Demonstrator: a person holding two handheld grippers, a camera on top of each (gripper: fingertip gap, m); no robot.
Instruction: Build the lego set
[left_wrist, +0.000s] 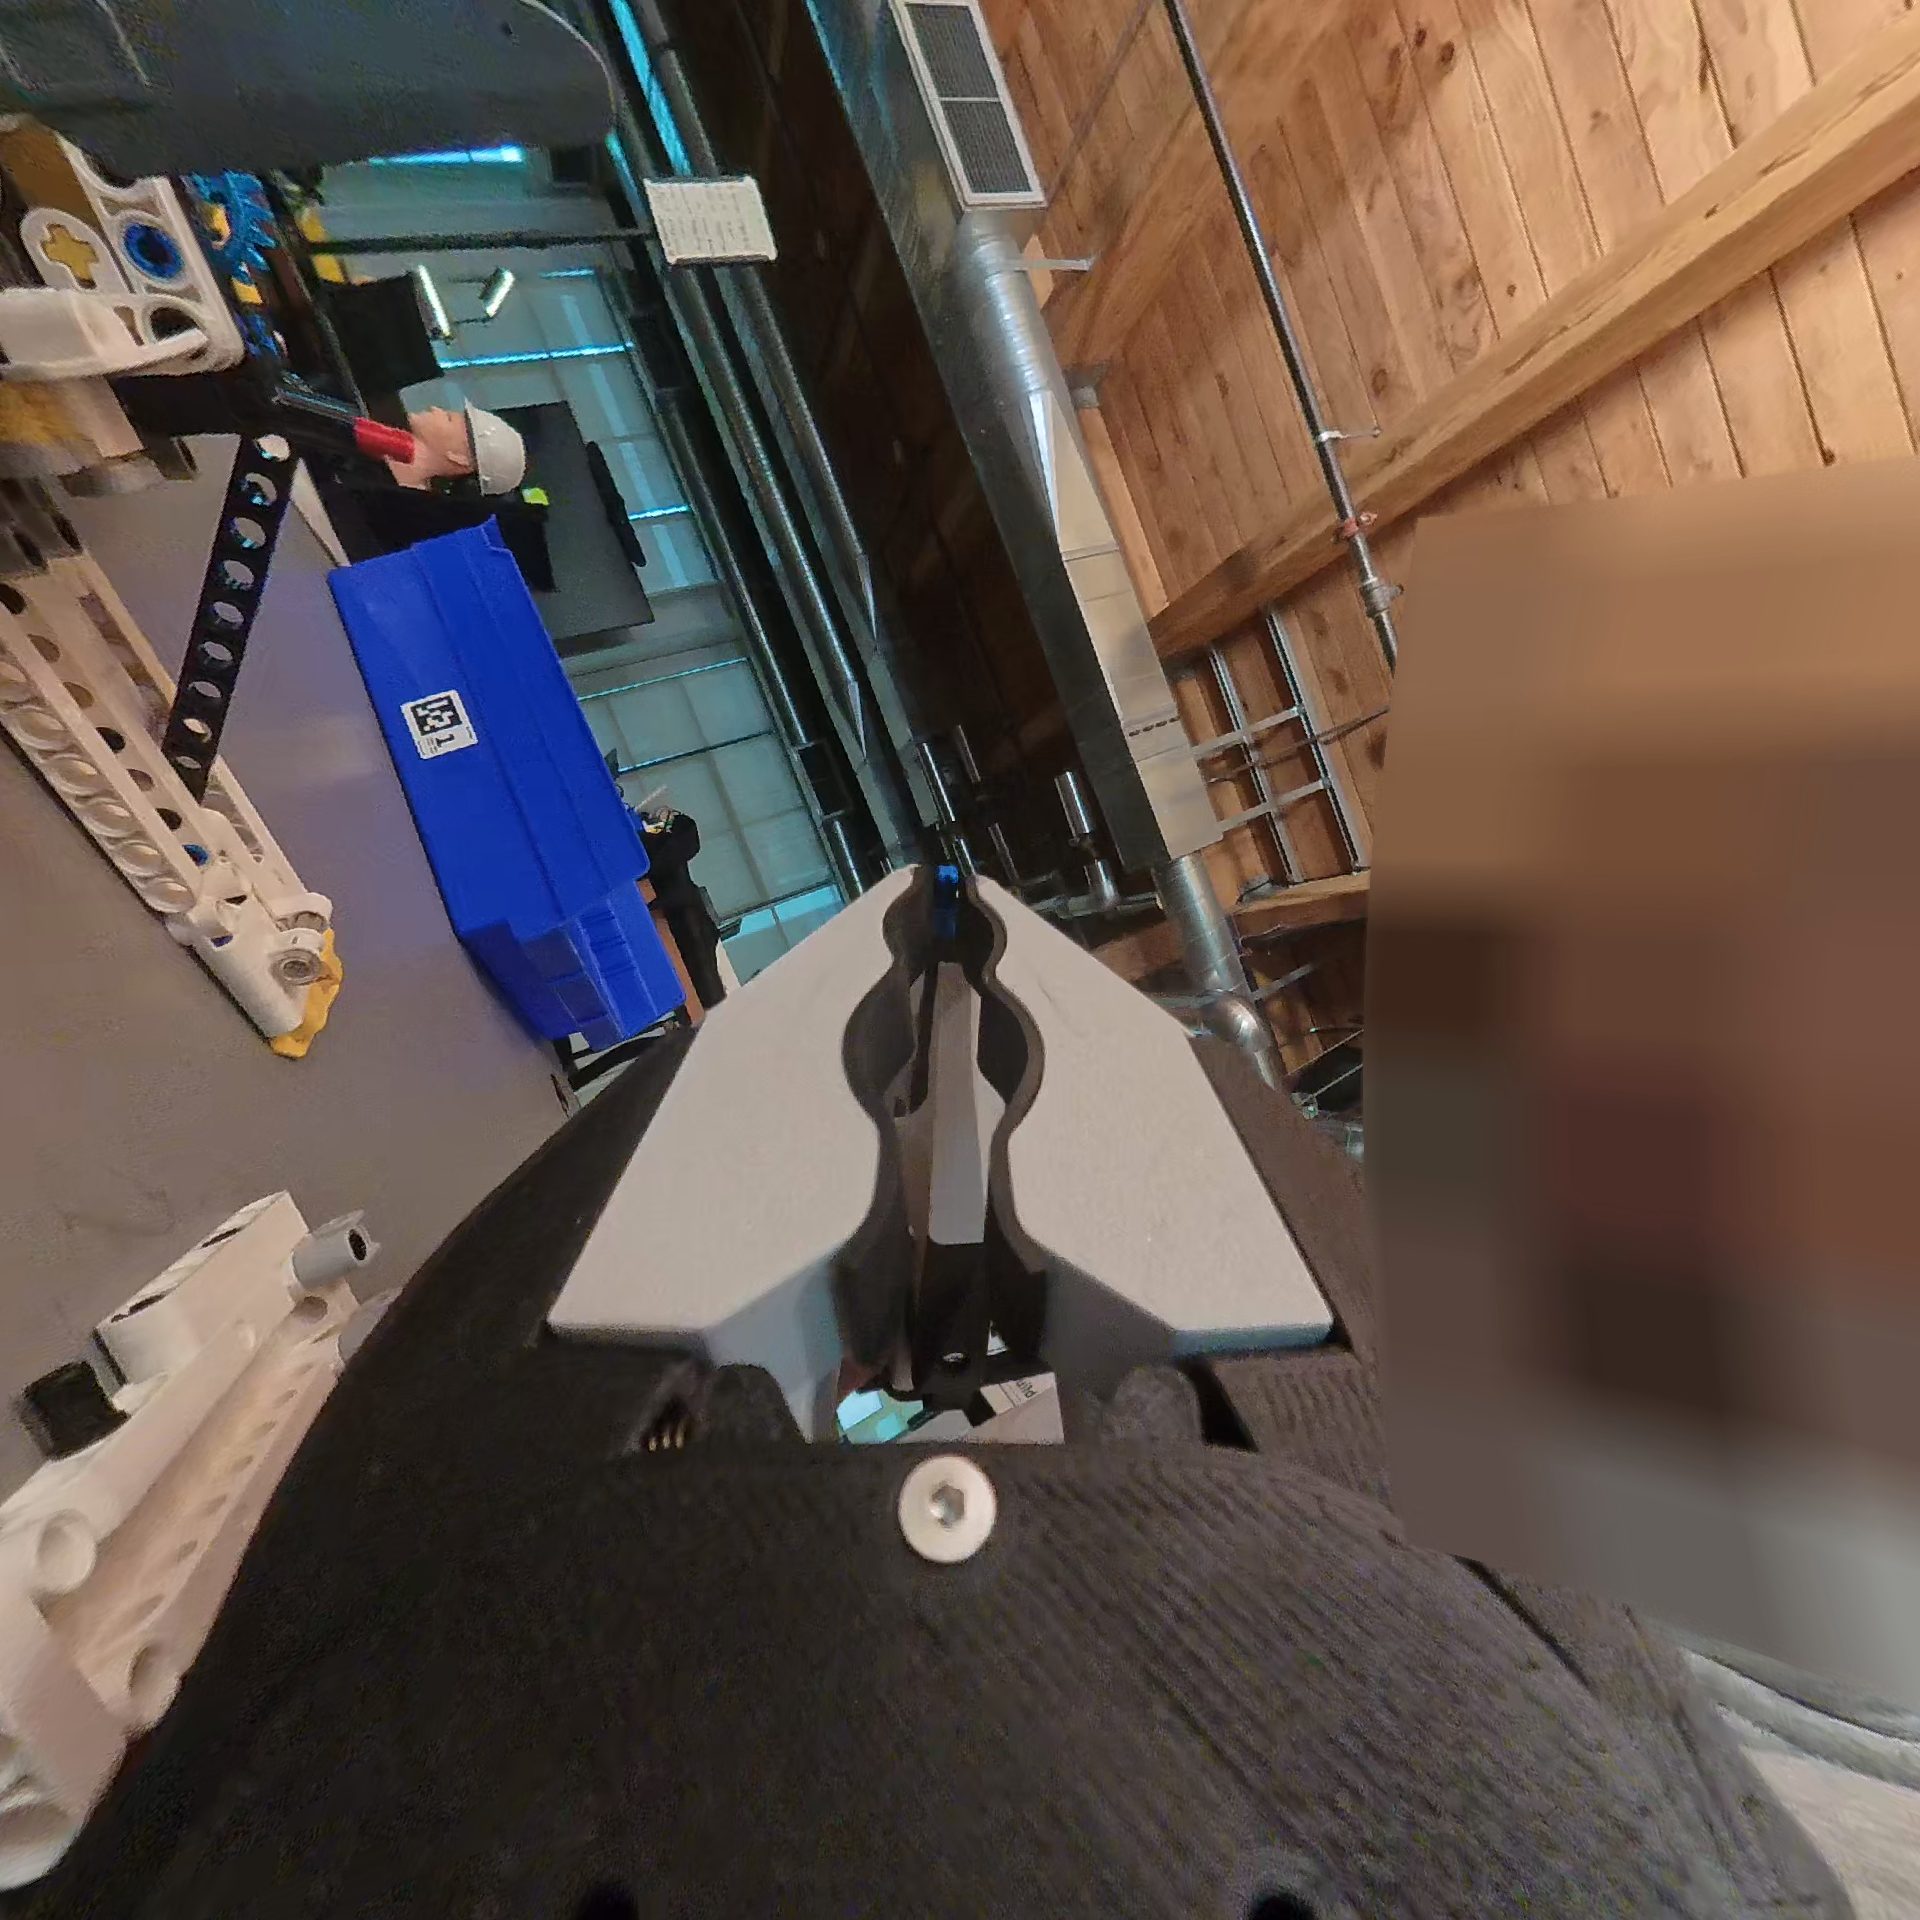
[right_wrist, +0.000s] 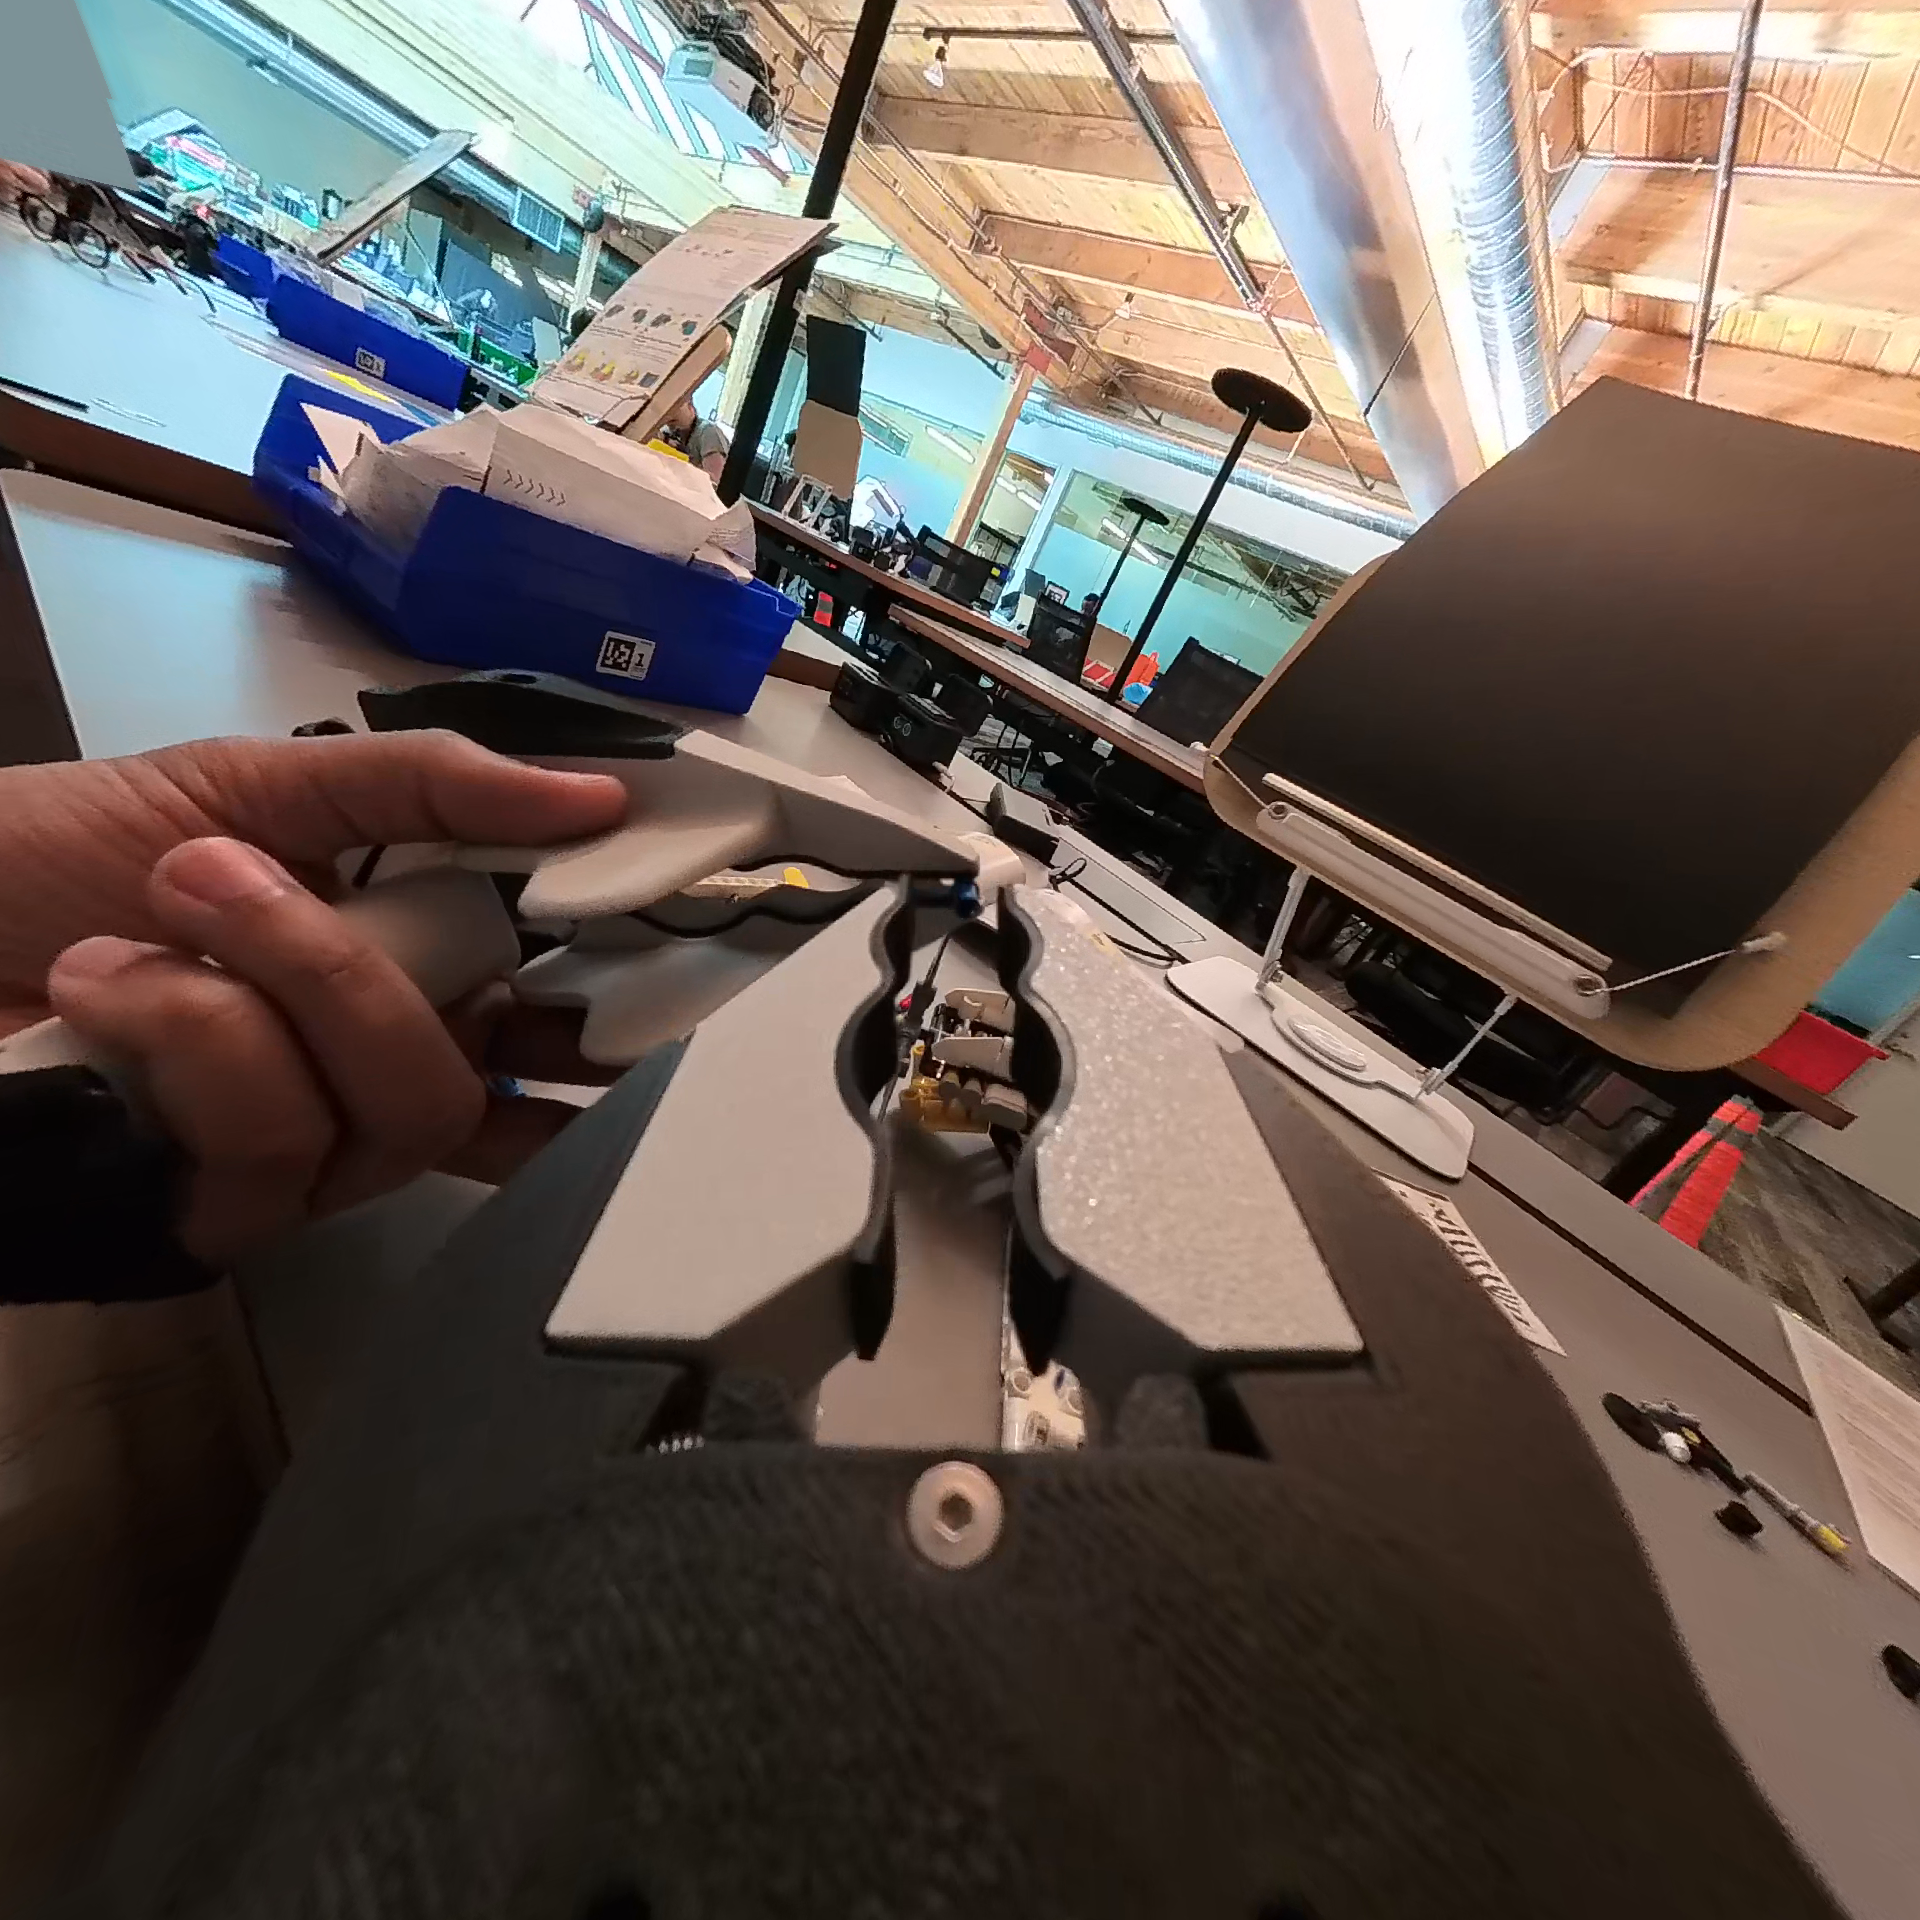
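Both tongs meet tip to tip. Left tongs (left_wrist: 943, 894) pinch a blue pin (left_wrist: 943, 891). Right tongs (right_wrist: 951, 909) sit slightly parted, holding nothing.

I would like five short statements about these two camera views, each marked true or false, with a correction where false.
1. The left gripper pinches a small blue peg at its fingertips. True.
2. The right gripper is shut on a red brick. False: its jaws stand apart, and I see nothing clamped between them.
3. A blue plastic bin on the grey table holds white paper bags. True.
4. The blue bin is green. False: it is blue.
5. A bare hand holds the left gripper in the right wrist view. True.
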